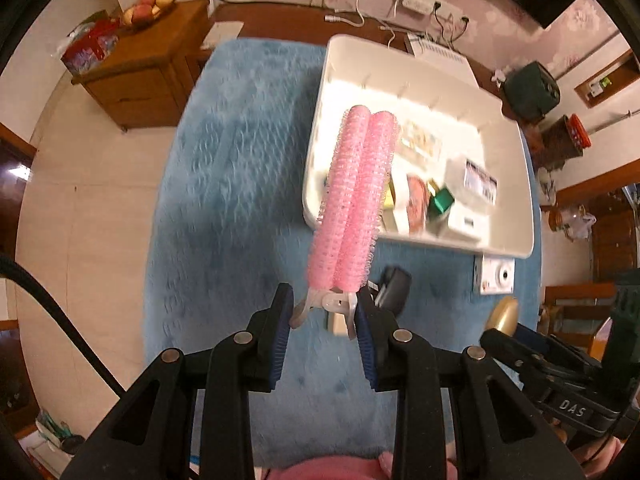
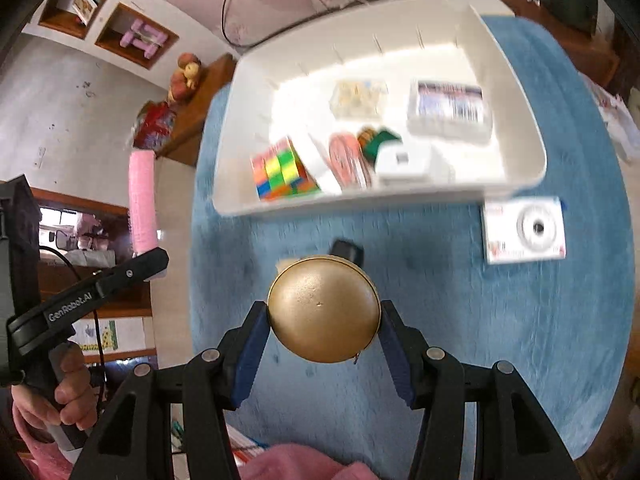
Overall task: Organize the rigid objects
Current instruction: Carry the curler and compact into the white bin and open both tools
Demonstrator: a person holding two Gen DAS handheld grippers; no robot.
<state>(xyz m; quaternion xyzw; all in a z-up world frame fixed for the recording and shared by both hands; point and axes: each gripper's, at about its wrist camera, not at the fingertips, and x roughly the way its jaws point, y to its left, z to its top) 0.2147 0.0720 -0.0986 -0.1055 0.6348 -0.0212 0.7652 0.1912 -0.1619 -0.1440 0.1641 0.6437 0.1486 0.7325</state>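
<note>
Already my left claw [image 1: 324, 312] grips a pink hair roller [image 1: 352, 200] and my right claw [image 2: 324, 320] a gold ball [image 2: 323, 308], both short of the half-filled white bin [image 2: 520, 92] ahead, with a camera box [image 2: 524, 228] left on the blue rug [image 2: 480, 320].

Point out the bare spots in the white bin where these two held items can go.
White bin: the back-left floor, behind the colour cube and left of the clear box, is bare. So is the strip along the right wall. The front row is crowded.
</note>
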